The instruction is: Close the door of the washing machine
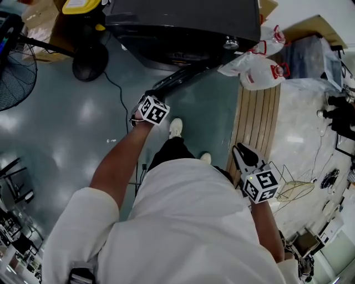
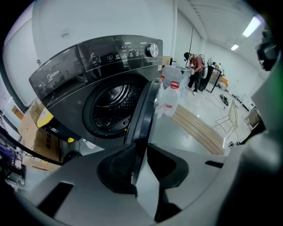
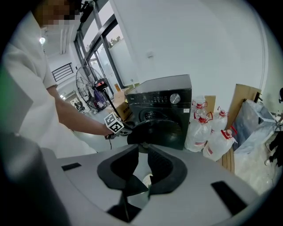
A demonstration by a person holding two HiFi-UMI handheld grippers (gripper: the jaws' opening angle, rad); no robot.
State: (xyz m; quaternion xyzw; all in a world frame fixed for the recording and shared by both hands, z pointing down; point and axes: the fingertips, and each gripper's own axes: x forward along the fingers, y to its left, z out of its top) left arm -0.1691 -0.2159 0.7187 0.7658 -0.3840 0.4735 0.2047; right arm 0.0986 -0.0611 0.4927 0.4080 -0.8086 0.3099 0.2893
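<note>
A dark front-loading washing machine (image 1: 183,25) stands ahead of me, its drum (image 2: 112,106) open to view. Its round door (image 1: 186,75) is swung out toward me. My left gripper (image 1: 150,95) is at the door's free edge. In the left gripper view the door's rim (image 2: 143,110) runs down between the jaws, and my left gripper (image 2: 141,152) is shut on it. My right gripper (image 1: 239,151) hangs at my right side, away from the machine, shut on nothing. In the right gripper view the right gripper (image 3: 143,152) points toward the door (image 3: 154,130) from a distance.
White plastic bags holding jugs (image 1: 258,69) stand right of the machine beside a wooden slatted board (image 1: 258,122). A floor fan (image 1: 14,72) and cardboard boxes (image 1: 41,16) are at the left. A wire rack (image 1: 294,188) lies at right. My shoes (image 1: 176,127) are near the door.
</note>
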